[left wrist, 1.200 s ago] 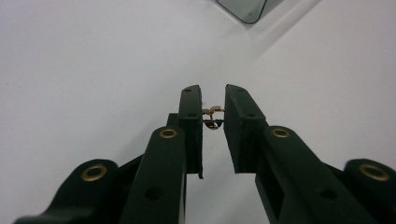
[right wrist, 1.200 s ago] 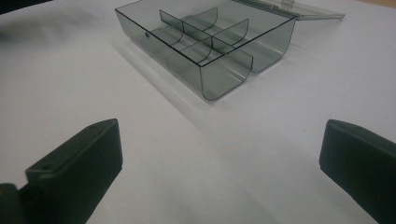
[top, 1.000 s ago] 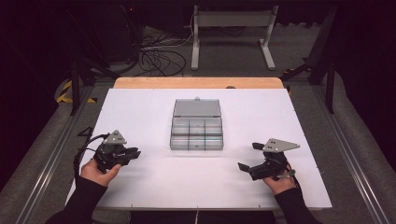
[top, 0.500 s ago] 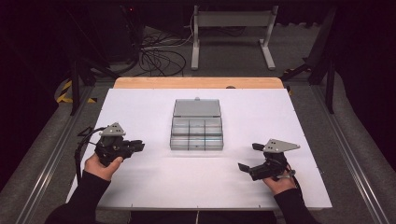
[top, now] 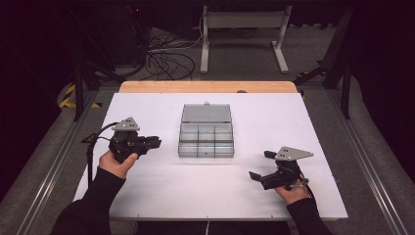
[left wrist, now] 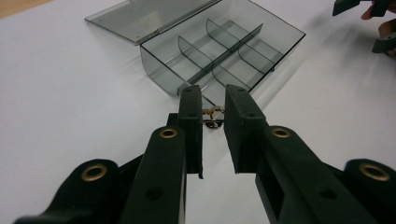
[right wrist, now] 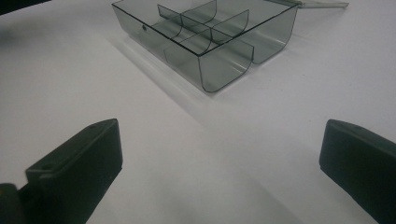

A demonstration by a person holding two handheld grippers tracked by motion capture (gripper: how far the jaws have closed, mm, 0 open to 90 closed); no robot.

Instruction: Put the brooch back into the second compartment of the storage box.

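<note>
Left hand-held gripper (left wrist: 214,116), jaws nearly closed, pinches a small gold-coloured metal piece (left wrist: 214,116) left of the open smoke-grey compartment box (top: 206,138) at the white bench's (top: 147,196) centre. Right hand-held gripper (top: 261,166), jaws wide apart and empty, rests near right. No legible writing.

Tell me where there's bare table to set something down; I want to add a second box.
Bare white table lies left of the open box, between the box and the far wooden edge, and right of it out to the table's edge. The near strip between the left gripper and right gripper is also bare. The tight spot is between the left gripper, shut on a small gold piece, and the box.
</note>
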